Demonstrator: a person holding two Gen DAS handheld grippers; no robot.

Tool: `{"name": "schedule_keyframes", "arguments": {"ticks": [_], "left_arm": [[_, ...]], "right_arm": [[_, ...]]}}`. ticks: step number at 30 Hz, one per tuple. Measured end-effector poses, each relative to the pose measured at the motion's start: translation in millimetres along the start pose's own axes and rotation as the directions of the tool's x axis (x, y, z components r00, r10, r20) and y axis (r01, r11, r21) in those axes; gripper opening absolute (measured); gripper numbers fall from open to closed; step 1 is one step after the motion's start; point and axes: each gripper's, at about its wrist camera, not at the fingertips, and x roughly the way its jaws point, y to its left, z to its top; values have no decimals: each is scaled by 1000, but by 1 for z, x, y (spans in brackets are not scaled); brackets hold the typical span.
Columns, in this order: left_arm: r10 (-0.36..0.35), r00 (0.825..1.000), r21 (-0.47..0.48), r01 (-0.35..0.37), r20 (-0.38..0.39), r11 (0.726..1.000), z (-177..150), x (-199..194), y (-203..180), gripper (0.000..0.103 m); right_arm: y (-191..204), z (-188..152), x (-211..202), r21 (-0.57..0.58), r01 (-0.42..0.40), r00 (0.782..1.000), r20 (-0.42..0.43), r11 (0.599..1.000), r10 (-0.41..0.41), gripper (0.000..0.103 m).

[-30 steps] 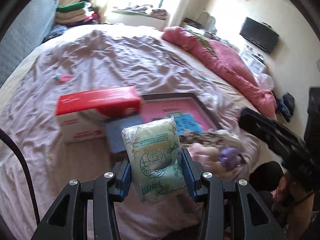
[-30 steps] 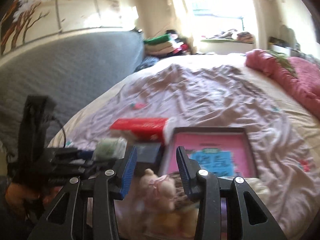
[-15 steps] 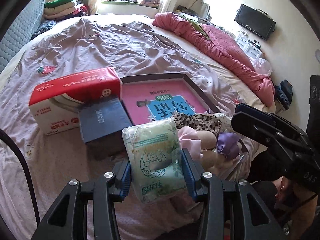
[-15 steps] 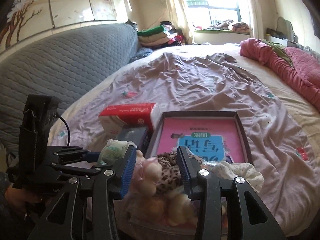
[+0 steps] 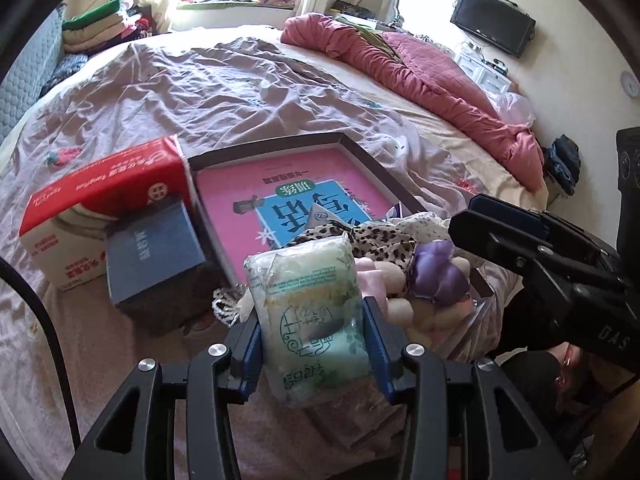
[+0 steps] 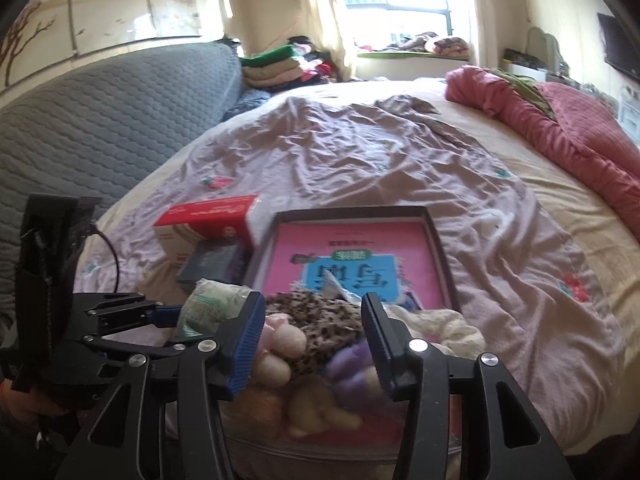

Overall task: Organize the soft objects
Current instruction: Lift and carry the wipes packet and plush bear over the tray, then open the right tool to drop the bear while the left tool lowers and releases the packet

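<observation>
My left gripper (image 5: 312, 340) is shut on a pale green tissue pack (image 5: 308, 312) and holds it above the near bed edge; the pack also shows in the right wrist view (image 6: 208, 304). A dark-framed tray (image 5: 372, 164) with a pink and blue book (image 5: 288, 196) lies on the bed. At its near end sit a leopard-print cloth (image 5: 360, 240), a purple plush (image 5: 438, 276) and pale plush toys (image 5: 392, 280). My right gripper (image 6: 312, 340) is open, its fingers (image 6: 244, 340) either side of the plush pile (image 6: 280, 344), just above it.
A red and white tissue box (image 5: 100, 204) and a dark blue box (image 5: 156, 248) stand left of the tray. A pink quilt (image 5: 420, 76) lies along the bed's right side. Folded clothes (image 5: 100, 28) are stacked at the far left. A grey headboard (image 6: 100, 120) is on the left.
Both grippers have moved forward and down toward the tray's near end. The left still holds the tissue pack. The right has stayed open over the plush pile.
</observation>
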Motion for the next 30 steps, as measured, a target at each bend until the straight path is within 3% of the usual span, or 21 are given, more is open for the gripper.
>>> {"name": "schedule_keyframes", "arguments": {"ticks": [11, 30], "left_arm": [[16, 1000, 55, -15, -2, 998, 9, 18, -19, 45], [20, 1000, 58, -21, 18, 998, 19, 33, -16, 47]], "right_arm": [[-27, -12, 9, 52, 77, 997, -26, 996, -75, 58], [-25, -18, 20, 28, 153, 988, -41, 988, -152, 68]]}}
